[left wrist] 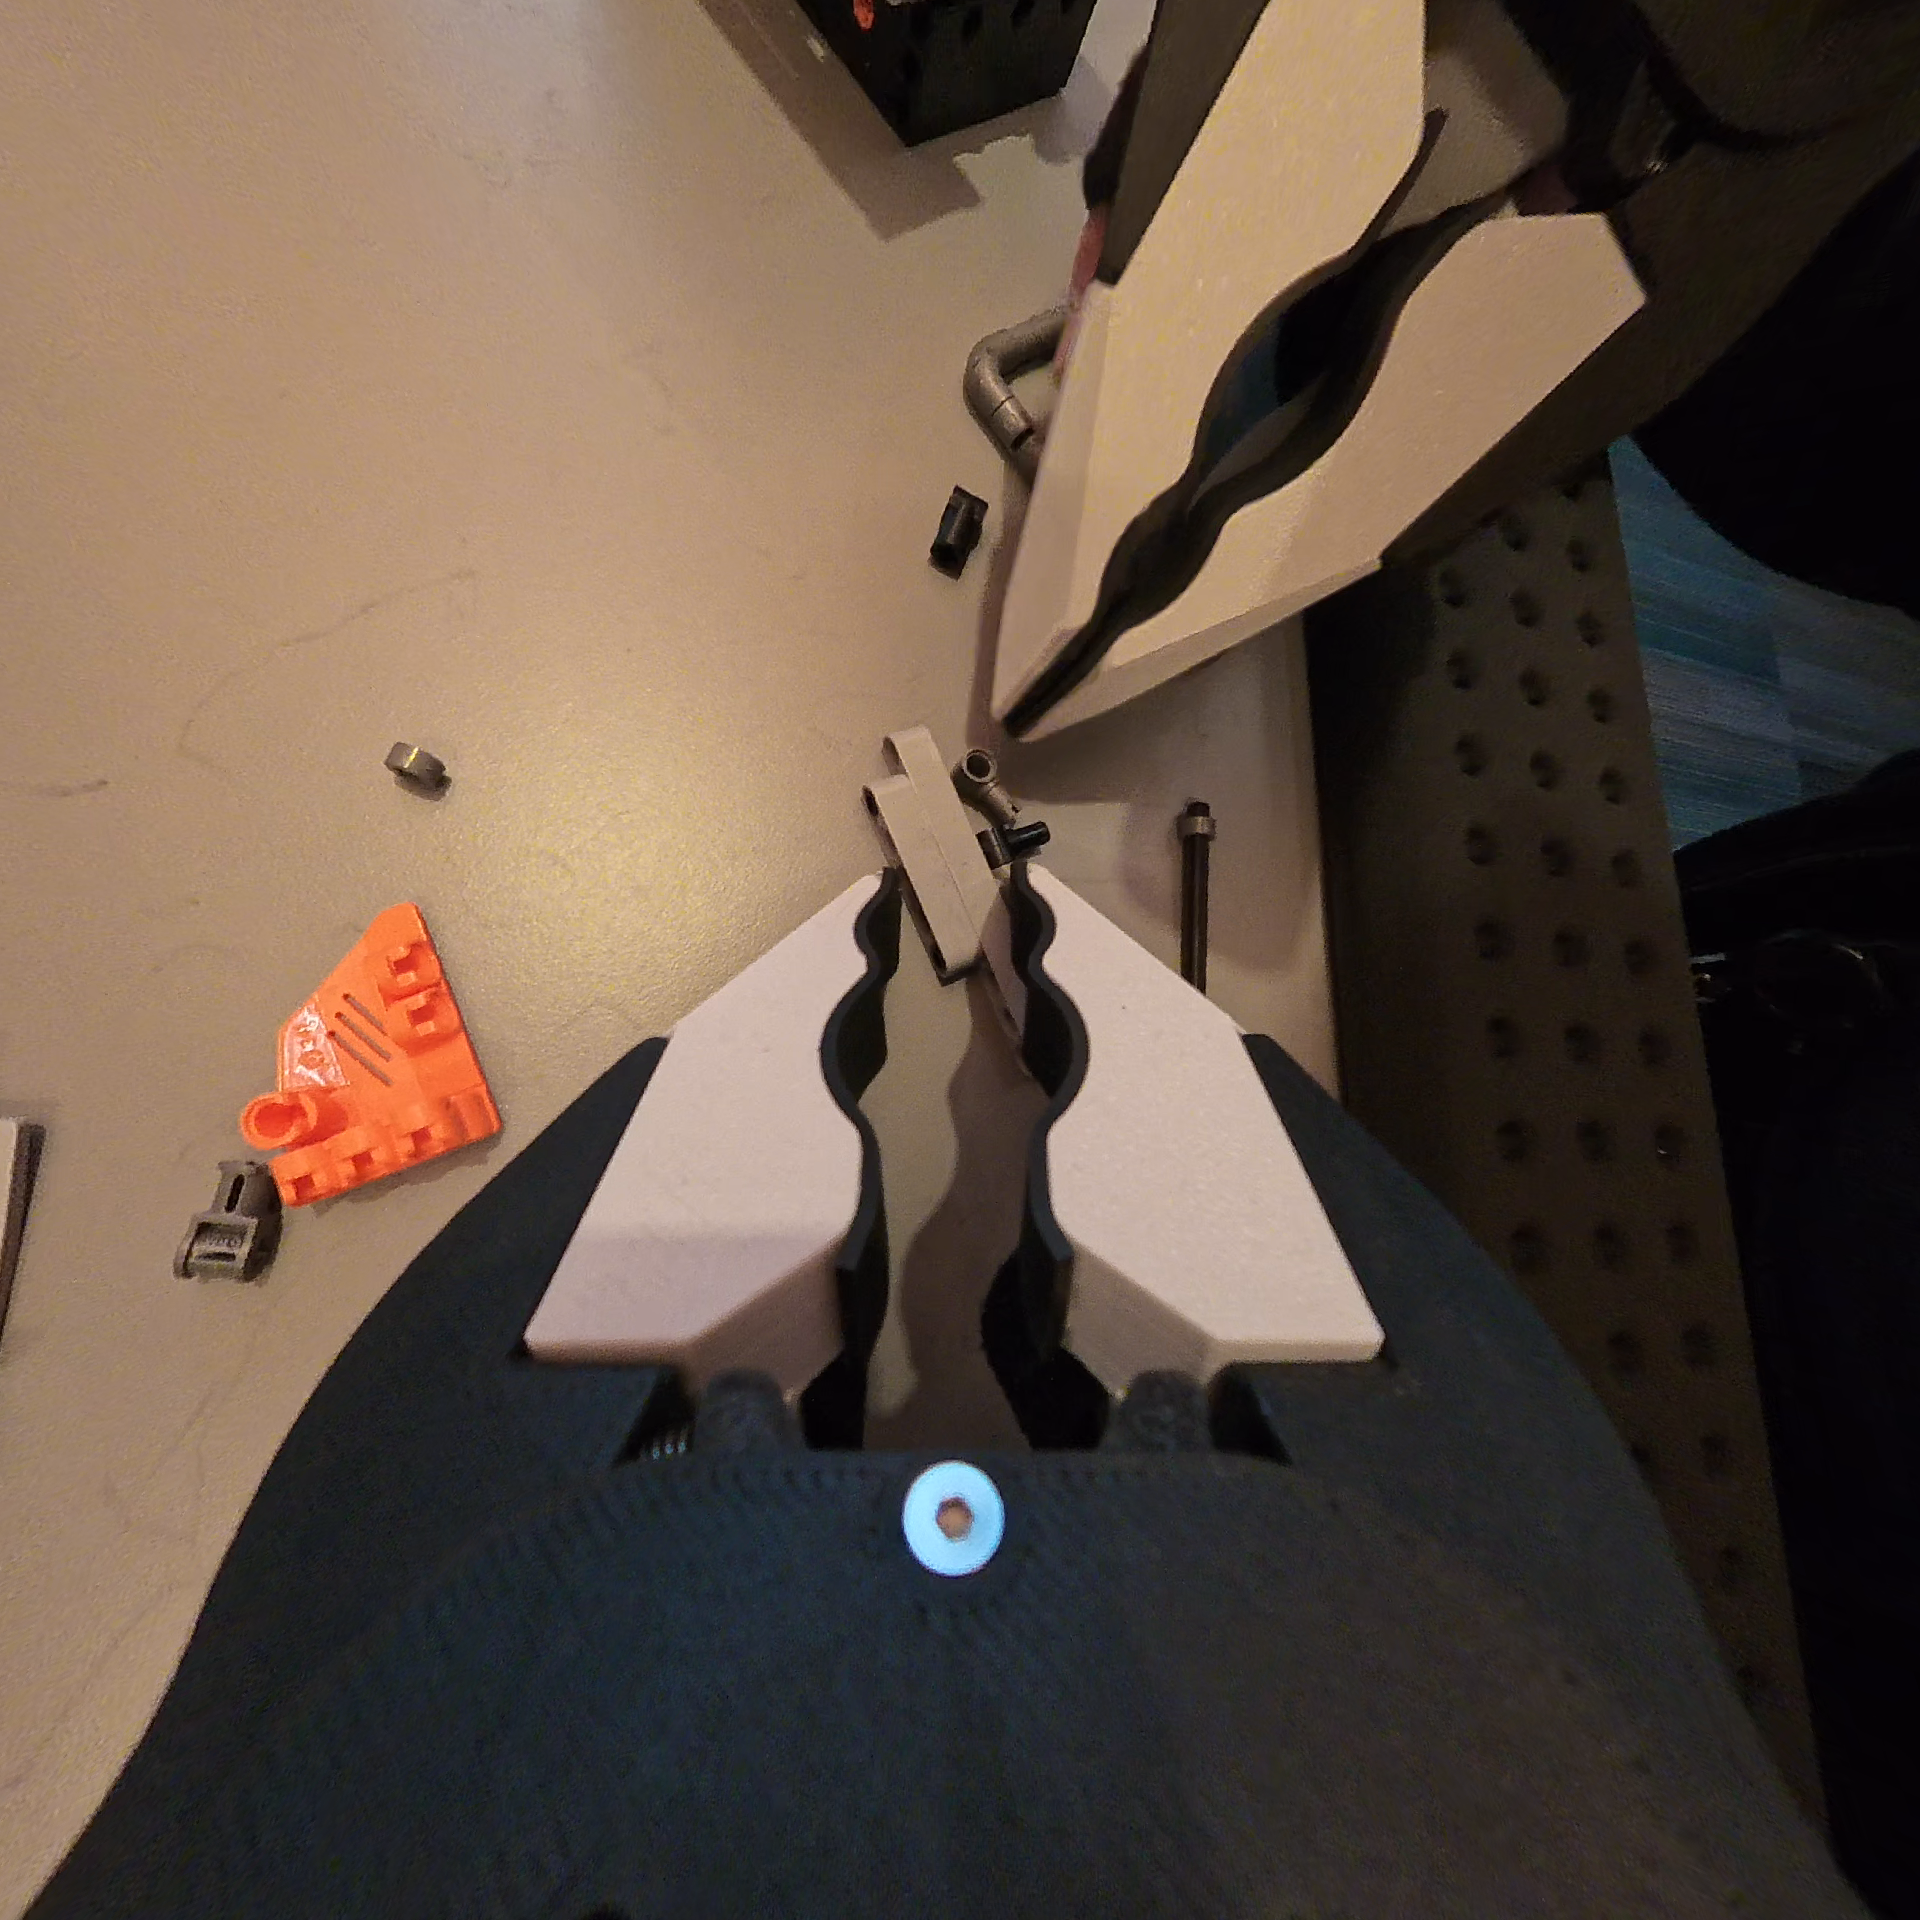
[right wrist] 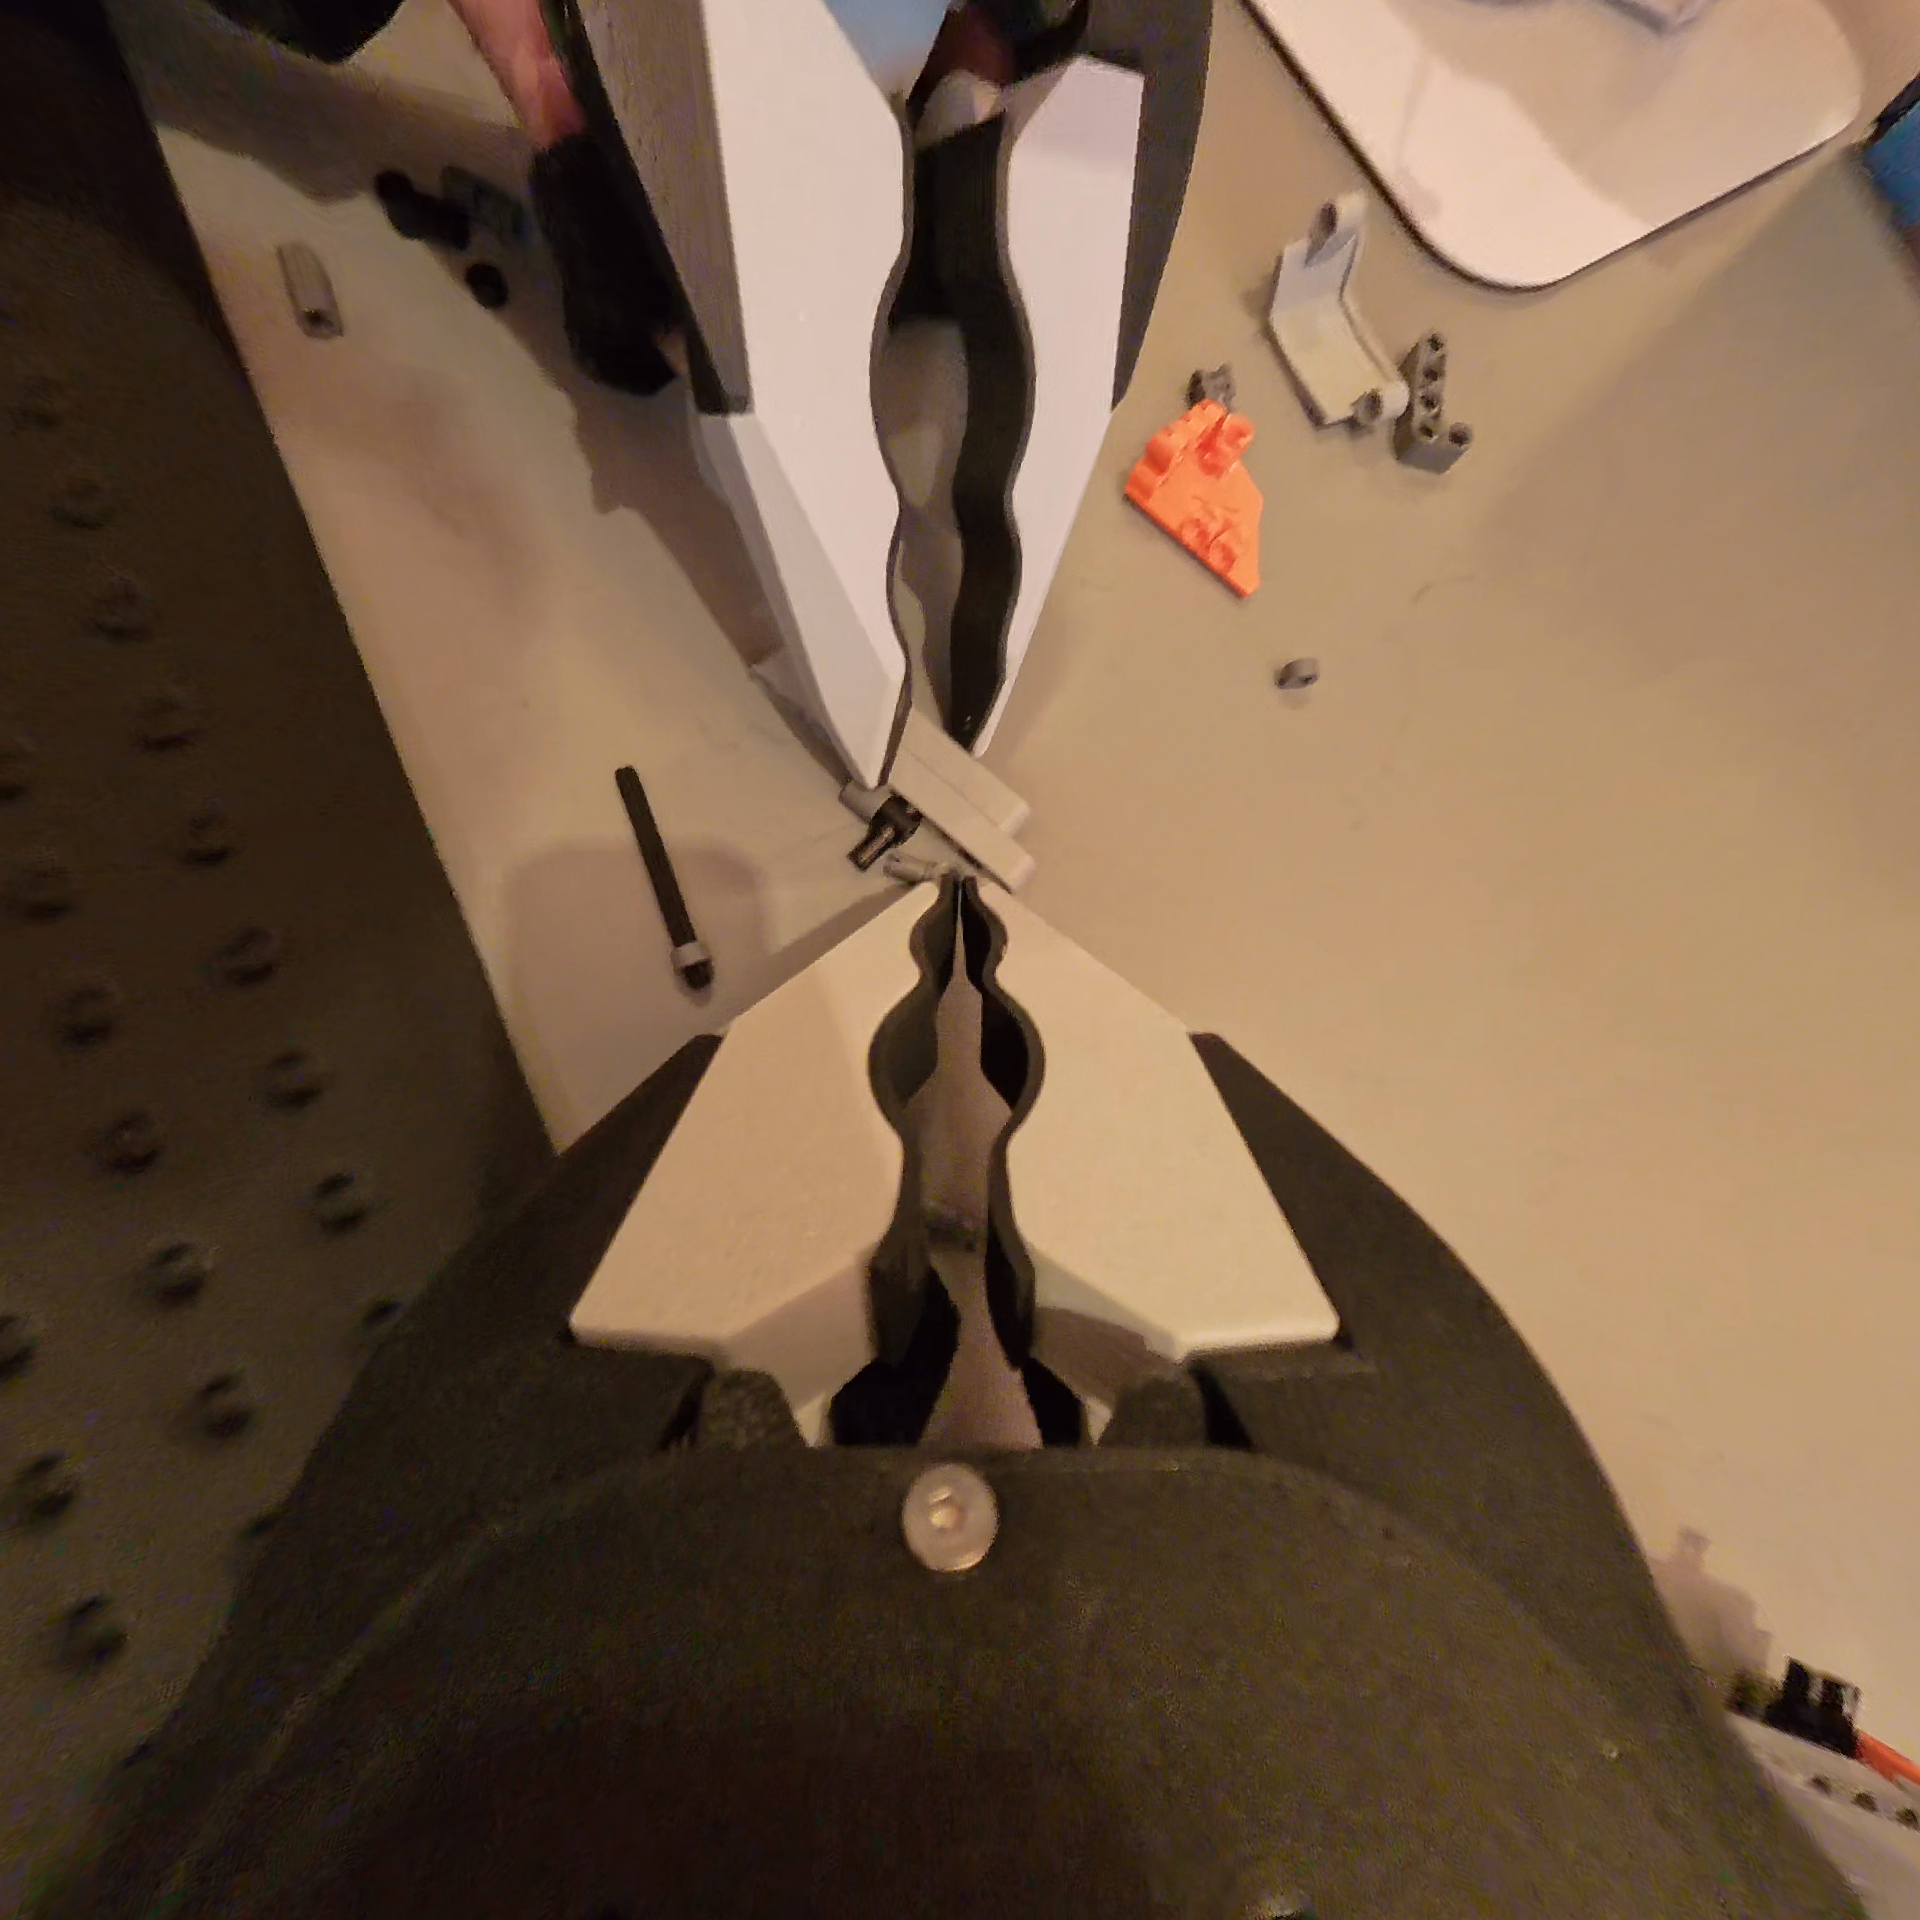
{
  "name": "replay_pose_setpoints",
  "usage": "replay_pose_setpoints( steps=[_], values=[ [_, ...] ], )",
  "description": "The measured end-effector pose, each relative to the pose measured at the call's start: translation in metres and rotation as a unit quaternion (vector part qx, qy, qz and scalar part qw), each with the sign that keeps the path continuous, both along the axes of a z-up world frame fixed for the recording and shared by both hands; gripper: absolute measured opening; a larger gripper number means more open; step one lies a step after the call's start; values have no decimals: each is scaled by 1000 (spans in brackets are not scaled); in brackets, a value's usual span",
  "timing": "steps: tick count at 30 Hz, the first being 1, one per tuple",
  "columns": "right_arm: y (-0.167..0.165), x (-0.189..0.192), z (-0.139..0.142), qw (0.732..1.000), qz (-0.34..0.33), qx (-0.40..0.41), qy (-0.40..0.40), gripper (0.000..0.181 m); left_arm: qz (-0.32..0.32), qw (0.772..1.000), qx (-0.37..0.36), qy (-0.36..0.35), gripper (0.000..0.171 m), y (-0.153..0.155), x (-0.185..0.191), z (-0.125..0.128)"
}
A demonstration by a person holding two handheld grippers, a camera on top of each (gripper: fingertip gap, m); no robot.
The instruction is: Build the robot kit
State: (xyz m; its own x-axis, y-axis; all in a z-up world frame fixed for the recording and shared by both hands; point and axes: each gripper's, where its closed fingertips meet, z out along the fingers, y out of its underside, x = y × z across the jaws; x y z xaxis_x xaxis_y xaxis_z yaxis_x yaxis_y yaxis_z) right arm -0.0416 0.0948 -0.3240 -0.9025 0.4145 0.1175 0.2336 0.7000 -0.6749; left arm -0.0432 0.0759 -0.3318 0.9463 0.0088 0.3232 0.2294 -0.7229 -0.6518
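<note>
My left gripper (left wrist: 951, 883) is shut on a small assembly of two stacked light grey beams (left wrist: 940, 831) with dark grey and black pins (left wrist: 987, 795) on its side, held just above the beige table (left wrist: 520, 468). In the right wrist view the left gripper (right wrist: 940, 743) comes in from the top, holding the beams (right wrist: 971, 805). My right gripper (right wrist: 958, 899) is shut, its tips right at the pinned edge of the assembly; nothing shows between them. In the left wrist view the right gripper (left wrist: 1013, 722) sits just beyond the pins, slightly apart from them.
On the table lie an orange wedge panel (left wrist: 374, 1060), a dark grey connector (left wrist: 229, 1221), a grey bush (left wrist: 419, 766), a black axle (left wrist: 1195, 894), a black pin (left wrist: 958, 516), a light grey curved panel (right wrist: 1325, 332) and an L beam (right wrist: 1434, 405). A perforated dark board (left wrist: 1538, 935) borders the table; a white tray (right wrist: 1558, 125) stands farther off. Both grippers' tips are close together, under 4 cm apart.
</note>
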Motion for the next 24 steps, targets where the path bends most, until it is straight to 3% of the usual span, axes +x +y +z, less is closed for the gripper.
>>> replay_pose_setpoints(
  steps=[7,19,24],
  values=[
    [-4,0,-6,1000,18,17,5,0,0,1000,1,-2,19,0,0,0],
    [14,8,-12,1000,-11,19,-12,0,1,1000,3,-8,17,0,-1,0],
    [11,7,-1,1000,-7,-3,-9,0,-2,1000,2,-14,19,-1,1,0]
  ],
)
